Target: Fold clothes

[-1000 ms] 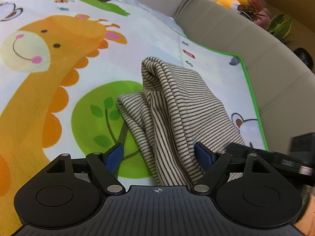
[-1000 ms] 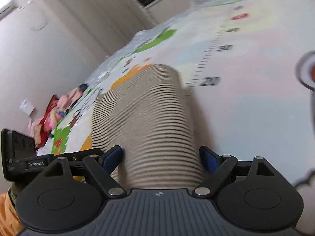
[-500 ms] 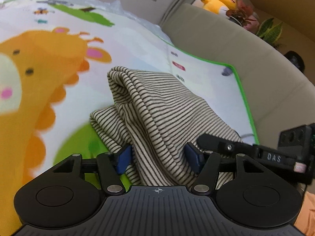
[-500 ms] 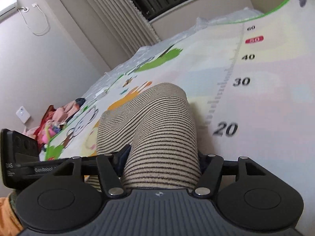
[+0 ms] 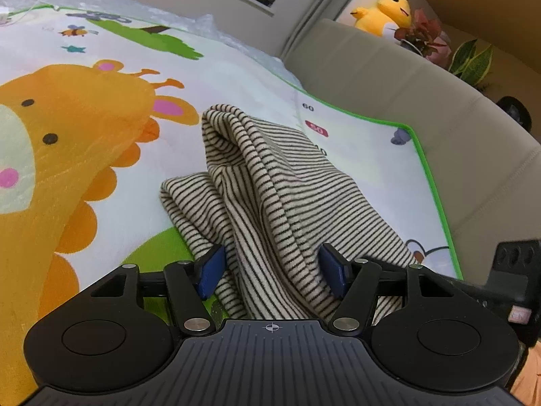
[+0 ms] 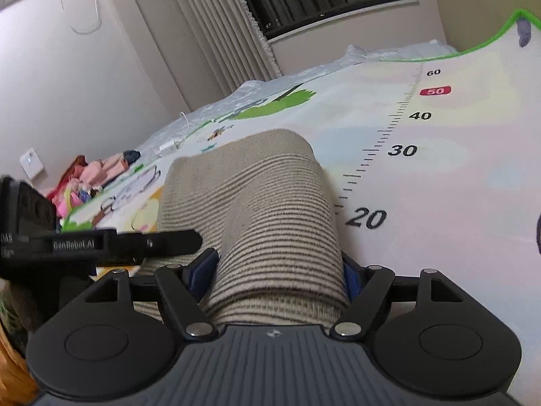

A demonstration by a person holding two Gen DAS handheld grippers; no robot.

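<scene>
A cream garment with thin dark stripes [image 5: 270, 182] lies bunched and folded on a giraffe play mat [image 5: 84, 128]. In the left wrist view my left gripper [image 5: 272, 270] has the near end of the bundle between its blue pads [image 5: 211, 269], which touch it while the jaws open slightly. In the right wrist view the striped garment [image 6: 257, 196] bulges up between the pads of my right gripper [image 6: 277, 270]. Its jaws are opening, and the cloth still fills the gap and hides most of the right pad. The left gripper's finger [image 6: 162, 242] reaches in from the left.
A beige sofa back [image 5: 422, 77] runs along the mat's green edge, with a yellow plush duck [image 5: 389, 12] and plants on top. A heap of pink clothes [image 6: 94, 176] lies at the mat's far left. A curtain and a window stand beyond the mat.
Both grippers narrowed their jaws onto the striped bundle; the right one has since widened a little. The left view slid sideways along the garment, and the right view rolled and steadied.
</scene>
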